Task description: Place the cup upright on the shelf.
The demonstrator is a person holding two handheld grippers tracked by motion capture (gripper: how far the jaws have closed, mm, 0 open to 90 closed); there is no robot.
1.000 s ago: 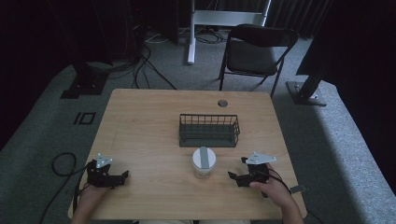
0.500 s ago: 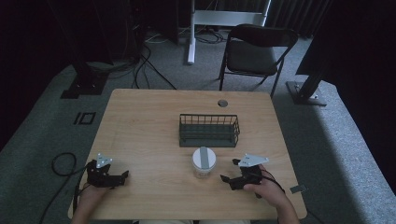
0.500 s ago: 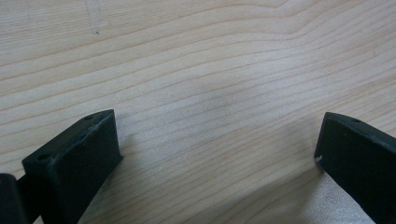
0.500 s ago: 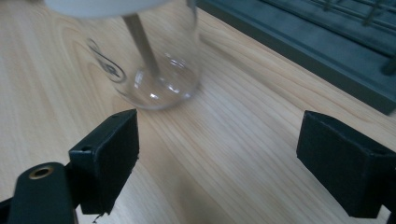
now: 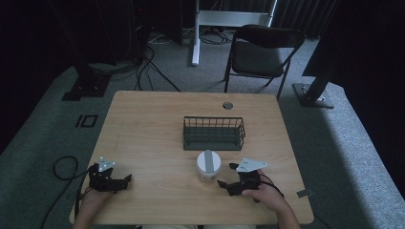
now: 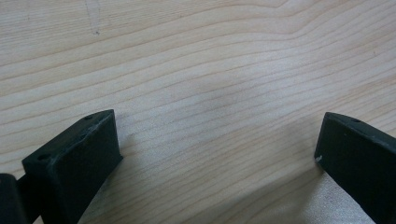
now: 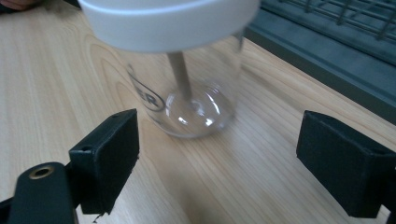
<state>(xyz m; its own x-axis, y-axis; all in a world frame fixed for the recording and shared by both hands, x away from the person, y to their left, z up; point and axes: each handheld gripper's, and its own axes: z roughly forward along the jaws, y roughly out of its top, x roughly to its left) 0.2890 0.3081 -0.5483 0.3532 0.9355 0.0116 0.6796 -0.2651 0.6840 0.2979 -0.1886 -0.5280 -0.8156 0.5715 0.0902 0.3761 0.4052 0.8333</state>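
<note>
A clear jar [image 5: 208, 167] with a white lid stands on the wooden table [image 5: 153, 133], just in front of a dark wire basket [image 5: 213, 133]. In the right gripper view the jar [image 7: 187, 88] is close ahead, its lid [image 7: 168, 21] at the top and a grey strip hanging inside. My right gripper [image 5: 226, 175] is open just right of the jar, jaws pointing at it with nothing between them. The left gripper [image 5: 128, 179] rests open at the table's front left. Bare wood lies between its jaws in the left gripper view [image 6: 219, 149].
A round cable hole [image 5: 228, 105] sits near the table's far edge. Behind the table stand a folding chair [image 5: 260, 52] and stand bases on grey carpet. A cable loop [image 5: 62, 167] lies on the floor at the left.
My right gripper has slid left toward the jar, closing most of the gap. The left gripper has stayed put.
</note>
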